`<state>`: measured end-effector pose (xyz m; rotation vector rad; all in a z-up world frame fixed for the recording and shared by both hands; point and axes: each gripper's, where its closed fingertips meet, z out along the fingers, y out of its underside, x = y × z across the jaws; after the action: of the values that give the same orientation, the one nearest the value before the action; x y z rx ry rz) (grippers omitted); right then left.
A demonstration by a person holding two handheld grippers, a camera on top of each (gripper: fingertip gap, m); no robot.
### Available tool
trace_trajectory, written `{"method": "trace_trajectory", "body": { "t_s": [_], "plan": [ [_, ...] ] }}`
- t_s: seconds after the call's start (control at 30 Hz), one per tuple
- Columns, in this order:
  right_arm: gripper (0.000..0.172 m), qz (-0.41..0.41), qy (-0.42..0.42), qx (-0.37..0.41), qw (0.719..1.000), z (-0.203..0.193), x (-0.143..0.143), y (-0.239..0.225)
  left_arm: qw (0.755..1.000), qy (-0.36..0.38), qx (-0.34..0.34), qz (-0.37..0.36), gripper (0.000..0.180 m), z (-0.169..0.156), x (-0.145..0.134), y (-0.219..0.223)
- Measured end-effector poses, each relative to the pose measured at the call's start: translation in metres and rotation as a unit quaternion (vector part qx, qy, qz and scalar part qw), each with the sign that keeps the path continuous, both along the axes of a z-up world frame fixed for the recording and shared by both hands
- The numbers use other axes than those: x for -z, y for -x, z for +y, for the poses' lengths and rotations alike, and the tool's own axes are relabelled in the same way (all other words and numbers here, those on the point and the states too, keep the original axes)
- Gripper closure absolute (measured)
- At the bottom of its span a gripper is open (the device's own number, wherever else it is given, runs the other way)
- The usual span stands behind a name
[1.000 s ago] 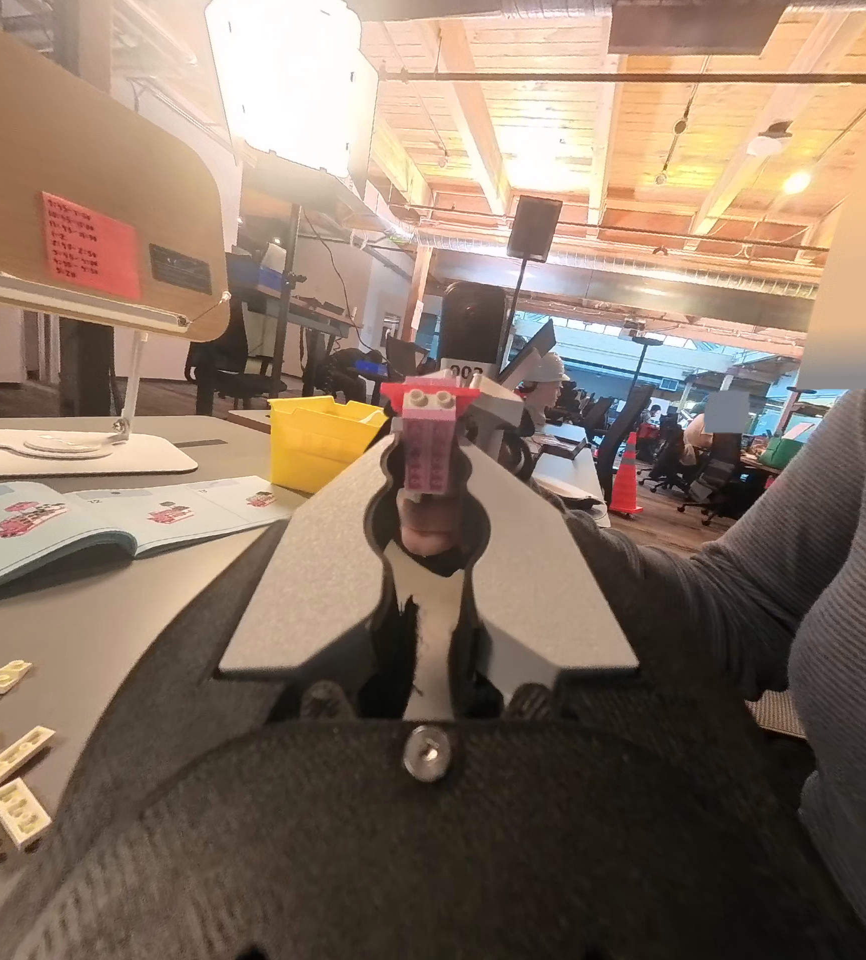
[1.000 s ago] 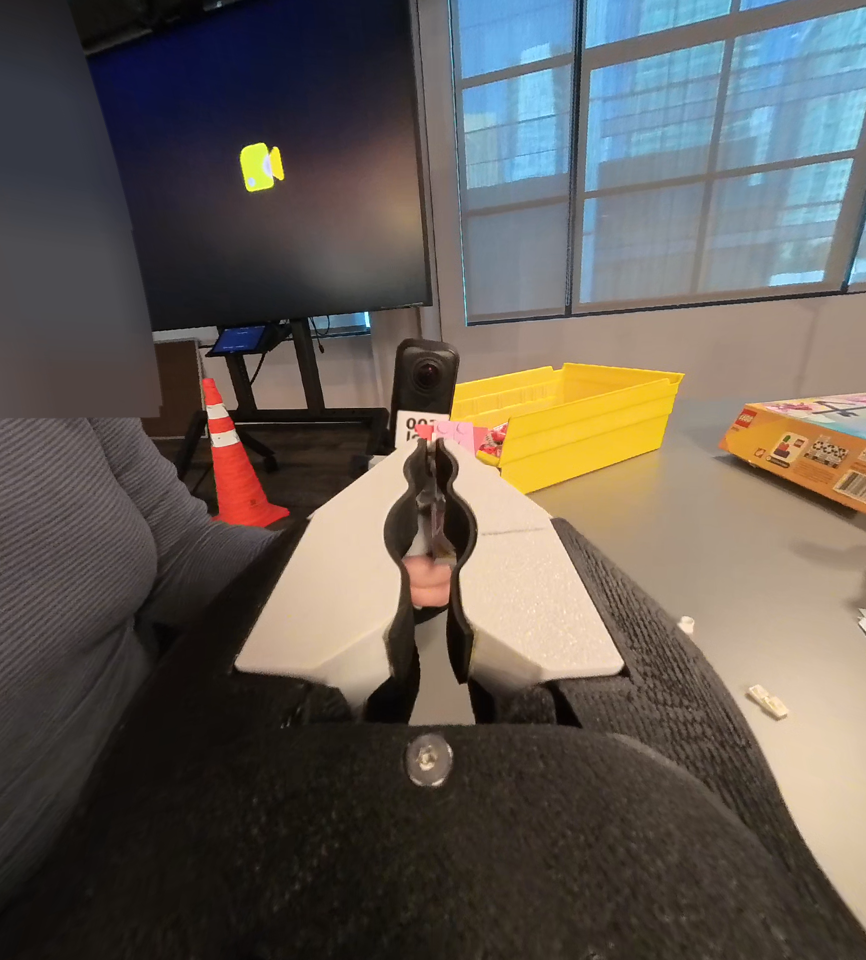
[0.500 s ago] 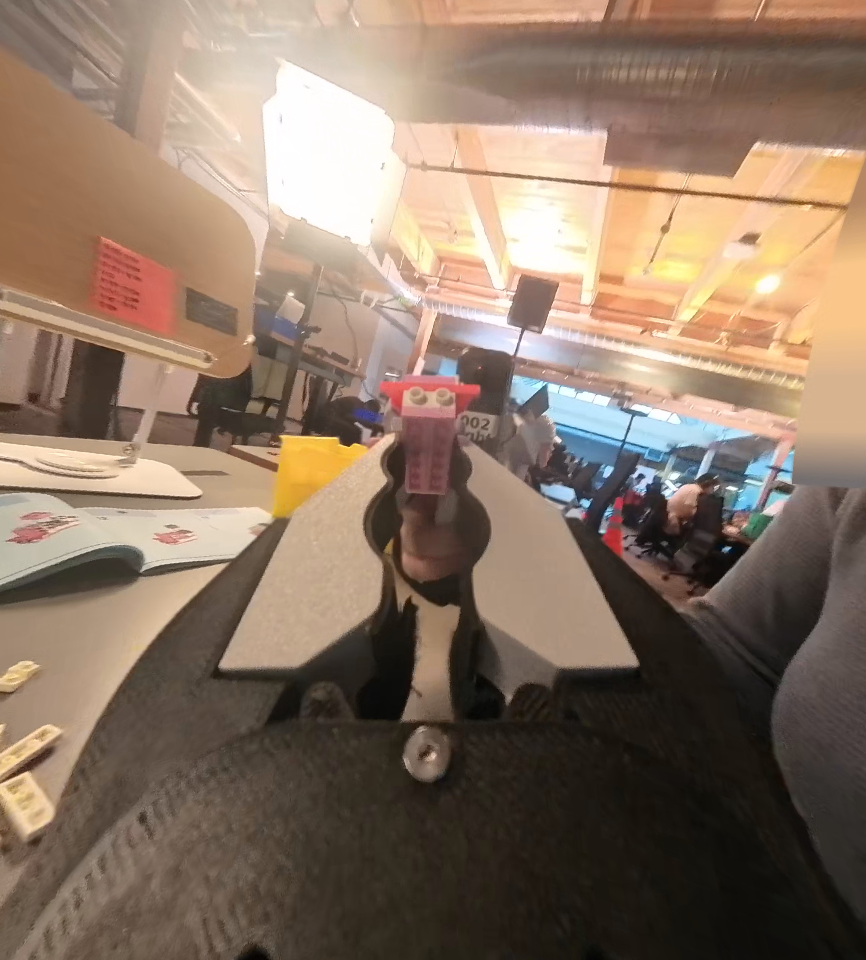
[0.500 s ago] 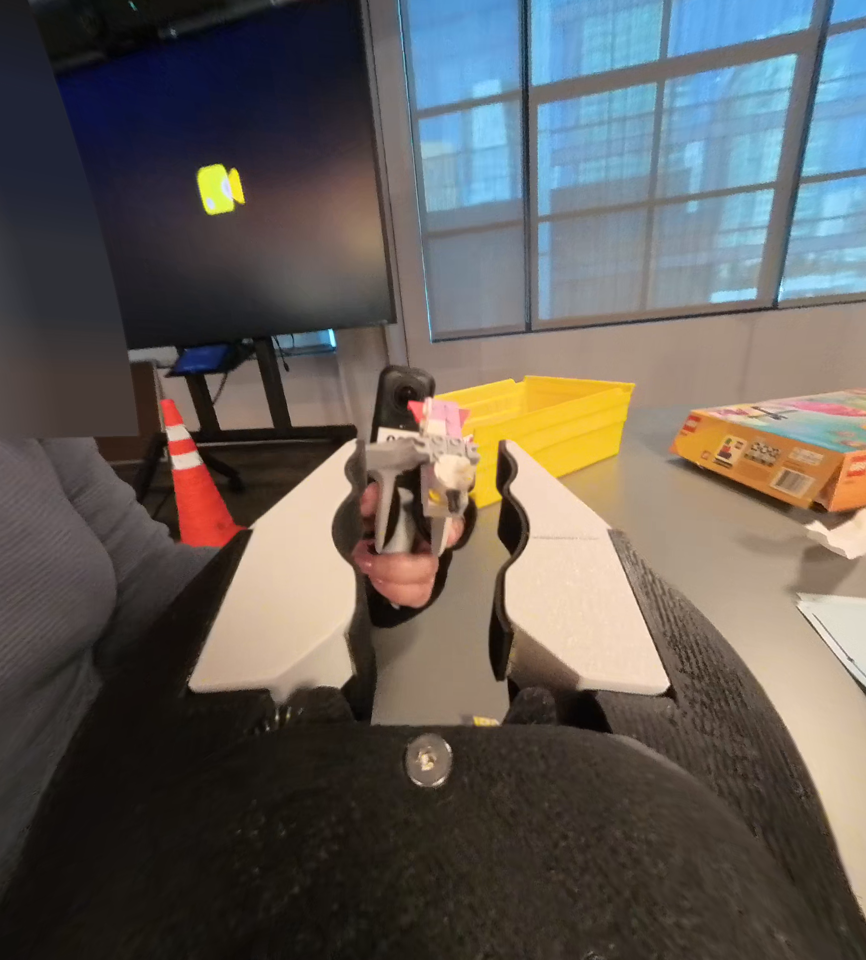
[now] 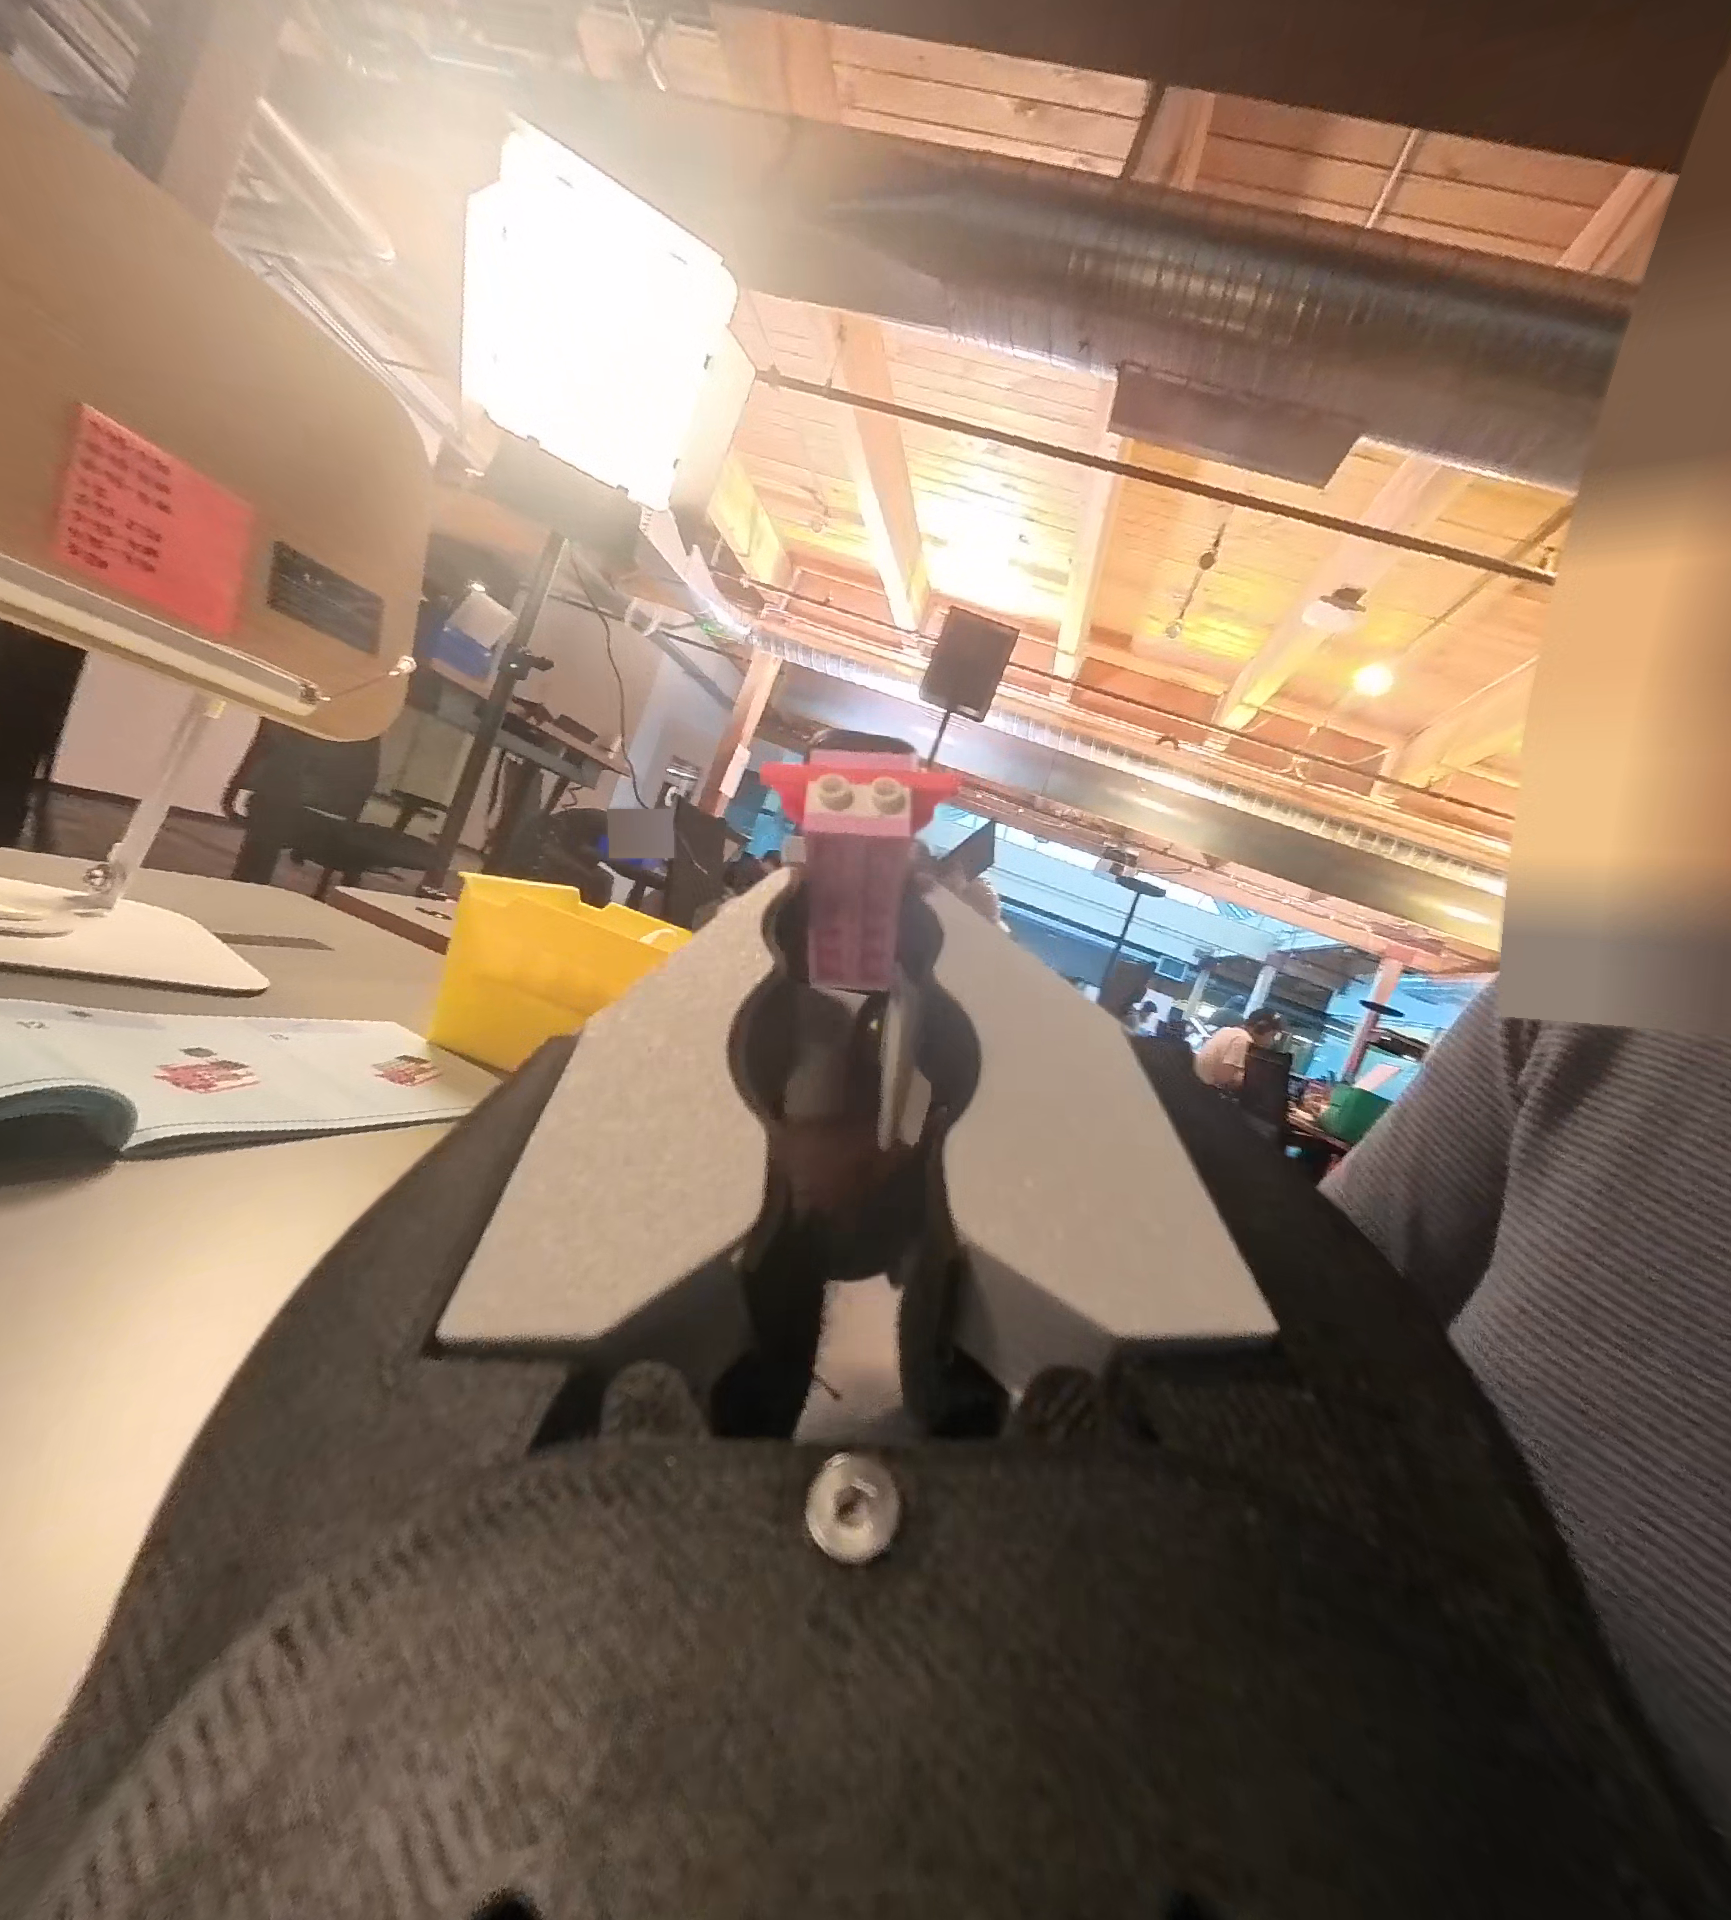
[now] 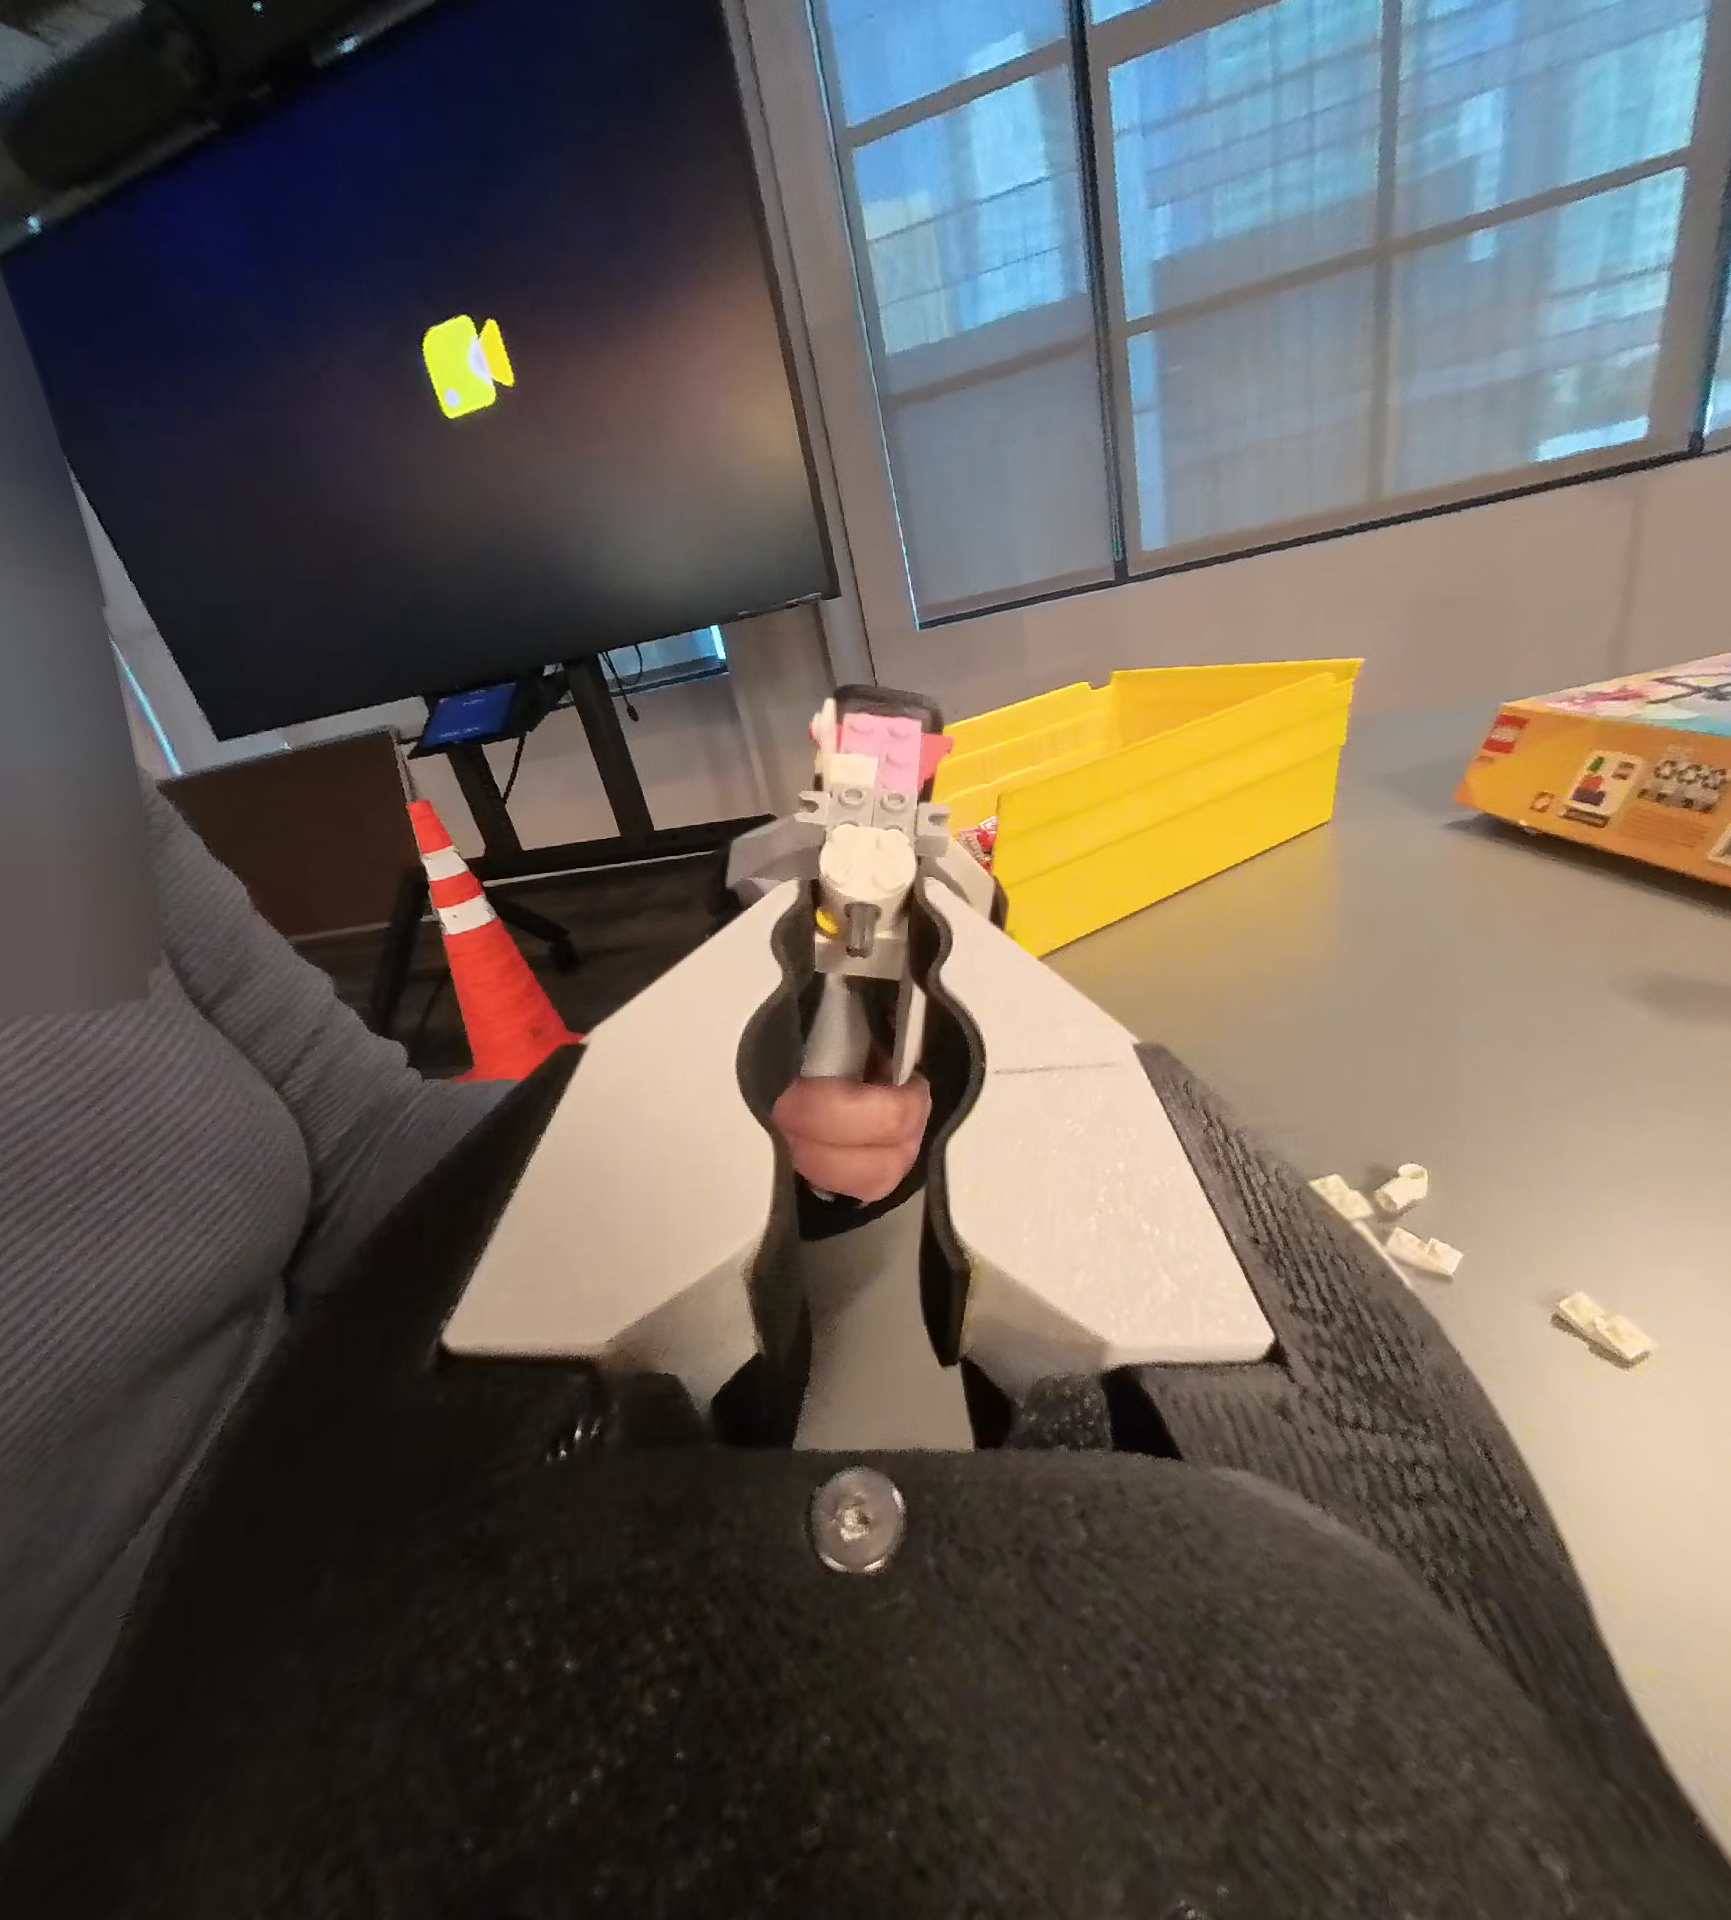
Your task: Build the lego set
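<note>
- Our left hand-held gripper [image 5: 859,914] pinches the pink end of a small brick model [image 5: 856,883], held up above the grey counter [image 5: 113,1299].
- Our right hand-held gripper [image 6: 861,914] pinches the model's grey end [image 6: 863,894].
- A yellow bin [image 6: 1162,779] sits close behind.
- Small white bricks [image 6: 1401,1236] lie on the counter.

The brick model [image 5: 859,883] between the left gripper's [image 5: 856,914] grey fingers is magenta and pink with red wings; its far end at the right gripper [image 6: 861,914] is grey and white. Beyond sits a yellow bin [image 6: 1173,790], beside it an orange-and-white striped cone [image 6: 487,966].
</note>
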<state>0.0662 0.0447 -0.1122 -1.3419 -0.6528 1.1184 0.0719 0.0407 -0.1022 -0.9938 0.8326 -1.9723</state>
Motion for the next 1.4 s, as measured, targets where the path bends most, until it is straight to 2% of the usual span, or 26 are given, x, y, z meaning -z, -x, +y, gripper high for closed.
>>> {"method": "trace_trajectory", "body": {
  "t_s": [0.07,0.13,0.17,0.2,0.27,0.33,0.4,0.43,0.47,0.5,0.53,0.7,0.8,0.87,0.93,1.03,1.07,1.13,1.23,1.27,1.33,1.4],
  "plan": [
    [0.157,0.016,0.020,0.013,1.000,0.007,0.000,-0.004,0.999,-0.009,-0.048,0.006,0.164,0.008,0.001,-0.001],
    [0.157,0.046,0.040,0.030,0.998,0.015,-0.002,-0.011,0.984,-0.062,-0.164,0.041,0.126,0.023,0.004,-0.001],
    [0.157,0.065,0.056,0.043,0.995,0.021,-0.003,-0.016,0.960,-0.118,-0.240,0.077,0.115,0.031,0.010,-0.002],
    [0.157,0.086,0.074,0.053,0.992,0.026,-0.003,-0.021,0.920,-0.182,-0.326,0.115,0.112,0.040,0.016,0.000],
    [0.157,0.132,0.109,0.055,0.984,0.032,-0.005,-0.027,0.799,-0.322,-0.479,0.171,0.113,0.051,0.015,0.009],
    [0.157,0.171,0.148,0.040,0.973,0.035,-0.006,-0.027,0.652,-0.486,-0.550,0.192,0.115,0.045,0.013,0.007],
    [0.157,0.192,0.180,0.022,0.964,0.036,-0.004,-0.023,0.503,-0.625,-0.561,0.205,0.118,0.042,0.026,-0.005],
    [0.157,0.198,0.193,0.013,0.961,0.036,-0.003,-0.021,0.439,-0.672,-0.558,0.209,0.118,0.043,0.034,-0.011],
    [0.157,0.201,0.204,0.006,0.958,0.036,-0.001,-0.019,0.384,-0.704,-0.562,0.202,0.119,0.044,0.036,-0.015],
    [0.157,0.204,0.212,0.003,0.956,0.037,0.000,-0.019,0.345,-0.723,-0.567,0.190,0.124,0.043,0.036,-0.017],
    [0.157,0.205,0.219,0.001,0.954,0.037,0.002,-0.019,0.326,-0.732,-0.569,0.183,0.128,0.042,0.035,-0.018],
    [0.157,0.207,0.242,-0.012,0.948,0.038,0.007,-0.017,0.294,-0.733,-0.590,0.171,0.138,0.046,0.025,-0.015],
    [0.157,0.212,0.252,-0.029,0.944,0.036,0.007,-0.013,0.252,-0.738,-0.606,0.160,0.158,0.046,0.020,-0.013],
    [0.156,0.213,0.254,-0.027,0.943,0.036,0.007,-0.013,0.247,-0.738,-0.606,0.164,0.160,0.047,0.021,-0.012],
    [0.154,0.215,0.247,-0.024,0.945,0.036,0.006,-0.014,0.258,-0.734,-0.604,0.173,0.164,0.048,0.021,-0.012],
    [0.143,0.211,0.227,0.001,0.951,0.039,0.003,-0.027,0.300,-0.703,-0.616,0.191,0.165,0.056,0.018,-0.003],
    [0.140,0.196,0.220,0.030,0.955,0.043,0.007,-0.036,0.325,-0.684,-0.623,0.197,0.165,0.059,0.016,0.002],
    [0.139,0.154,0.199,0.097,0.963,0.050,0.015,-0.056,0.395,-0.636,-0.631,0.204,0.165,0.063,0.012,0.011],
    [0.139,0.073,0.171,0.165,0.969,0.054,0.027,-0.076,0.534,-0.532,-0.627,0.195,0.165,0.063,0.006,0.022],
    [0.139,0.040,0.165,0.182,0.969,0.054,0.032,-0.080,0.570,-0.497,-0.625,0.194,0.165,0.062,0.004,0.025],
    [0.138,-0.031,0.161,0.200,0.966,0.053,0.047,-0.082,0.617,-0.444,-0.622,0.189,0.165,0.061,0.005,0.032],
    [0.139,-0.090,0.168,0.169,0.967,0.045,0.061,-0.073,0.684,-0.391,-0.592,0.171,0.165,0.053,0.007,0.032]
  ]
}}
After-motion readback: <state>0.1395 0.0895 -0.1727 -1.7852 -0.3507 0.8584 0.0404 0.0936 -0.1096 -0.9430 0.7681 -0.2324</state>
